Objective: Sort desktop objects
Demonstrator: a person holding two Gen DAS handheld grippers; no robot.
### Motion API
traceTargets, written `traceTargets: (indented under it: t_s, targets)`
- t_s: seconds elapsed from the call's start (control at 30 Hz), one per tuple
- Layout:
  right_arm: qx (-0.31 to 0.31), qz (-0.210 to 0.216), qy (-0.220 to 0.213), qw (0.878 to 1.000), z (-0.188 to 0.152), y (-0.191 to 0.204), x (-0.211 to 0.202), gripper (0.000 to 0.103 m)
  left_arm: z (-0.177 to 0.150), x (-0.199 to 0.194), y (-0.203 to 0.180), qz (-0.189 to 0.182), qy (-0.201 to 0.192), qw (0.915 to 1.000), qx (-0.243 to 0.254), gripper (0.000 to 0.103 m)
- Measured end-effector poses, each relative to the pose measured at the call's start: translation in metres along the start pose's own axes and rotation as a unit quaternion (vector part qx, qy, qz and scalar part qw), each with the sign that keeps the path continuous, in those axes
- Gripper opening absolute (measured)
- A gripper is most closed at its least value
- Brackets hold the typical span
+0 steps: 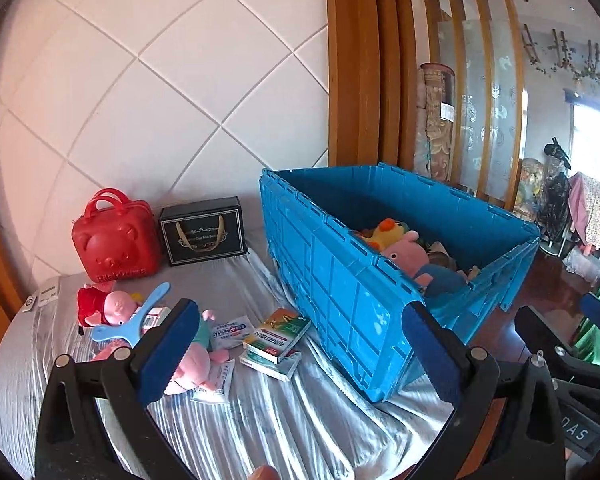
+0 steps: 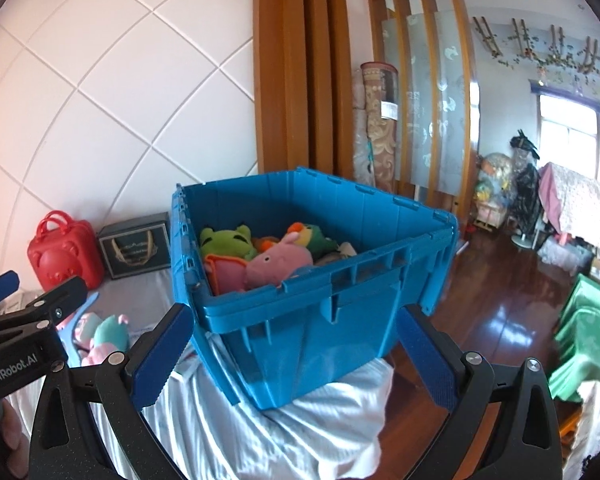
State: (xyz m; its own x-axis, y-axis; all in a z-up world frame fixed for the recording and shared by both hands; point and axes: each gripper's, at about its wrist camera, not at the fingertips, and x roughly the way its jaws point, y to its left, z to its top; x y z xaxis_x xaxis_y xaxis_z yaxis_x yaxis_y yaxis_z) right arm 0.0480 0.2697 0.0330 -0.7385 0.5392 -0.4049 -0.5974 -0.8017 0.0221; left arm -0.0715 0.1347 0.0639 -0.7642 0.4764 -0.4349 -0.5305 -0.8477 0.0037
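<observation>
A big blue crate [image 1: 340, 280] [image 2: 320, 320] stands on the cloth-covered table [image 1: 260, 420]. In it lie a pink pig plush [image 2: 280, 264], a green frog plush [image 2: 226, 242] and a duck plush [image 1: 384, 232]. Left of the crate the table holds a pig plush in red [image 1: 112, 304], another pink plush [image 1: 196, 364], a blue comb [image 1: 140, 316], two medicine boxes [image 1: 278, 334] and wipe packets [image 1: 232, 332]. My left gripper [image 1: 300, 352] is open above these items, holding nothing. My right gripper [image 2: 296, 356] is open before the crate's near corner, empty.
A red bear-shaped case [image 1: 116, 240] and a black gift box [image 1: 202, 230] stand by the tiled wall. A remote [image 1: 46, 292] lies at the table's left edge. Right of the table are a dark wood floor [image 2: 500, 300] and green plastic furniture [image 2: 584, 332].
</observation>
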Motion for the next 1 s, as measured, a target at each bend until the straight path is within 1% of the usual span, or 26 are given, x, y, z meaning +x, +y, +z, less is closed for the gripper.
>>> traceTargets:
  t_s: [0.1,0.2,0.33,0.43,0.6,1.0]
  targets:
    - [-0.003,0.003,-0.005,1.000,0.002,-0.002,-0.002,0.103,0.001,-0.001,-0.004,0.004,-0.004,1.0000,0.005,0.103]
    - [-0.011,0.000,-0.015,1.000,0.005,-0.003,-0.003,0.103,0.003,-0.001,-0.004,0.006,-0.004,1.0000,-0.001,0.103]
    - [-0.011,0.006,-0.015,1.000,0.008,-0.004,-0.002,0.103,0.003,-0.003,-0.005,0.018,-0.006,0.9998,0.000,0.103]
    - [-0.016,0.006,-0.018,1.000,0.010,-0.002,-0.001,0.103,0.003,-0.002,-0.004,0.018,-0.001,0.9998,-0.003,0.103]
    - [-0.020,0.013,-0.017,1.000,0.011,0.001,0.002,0.103,0.003,0.001,-0.001,0.014,0.009,0.9998,-0.009,0.103]
    - [-0.022,0.028,-0.003,0.999,0.010,0.006,0.012,0.103,-0.001,0.006,0.007,0.025,0.013,0.9994,-0.018,0.103]
